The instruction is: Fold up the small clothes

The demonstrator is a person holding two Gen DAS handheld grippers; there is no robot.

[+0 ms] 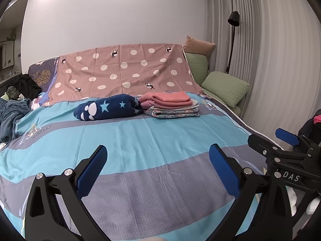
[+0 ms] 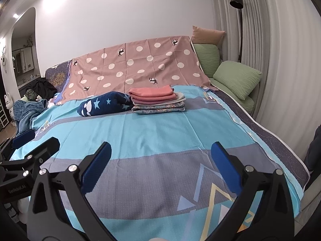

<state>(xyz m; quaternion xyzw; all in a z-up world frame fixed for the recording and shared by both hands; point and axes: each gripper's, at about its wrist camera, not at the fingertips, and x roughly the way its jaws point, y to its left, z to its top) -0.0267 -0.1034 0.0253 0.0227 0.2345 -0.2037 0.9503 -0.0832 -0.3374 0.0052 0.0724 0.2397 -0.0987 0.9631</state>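
The bed [image 1: 140,140] lies bare in front, with the folded stack of clothes [image 1: 171,105] and the star-print blanket roll [image 1: 108,110] touching at its far side. Both the left gripper [image 1: 158,166] and right gripper [image 2: 160,164] hover with jaws released, holding nothing. I'd judge the next garment should be laid flat on the near stretch, well apart from the stack.

The bed [image 1: 140,132] is cut off at the frame's lower edge; the folded stack [image 1: 172,105] hides the sheet beneath.
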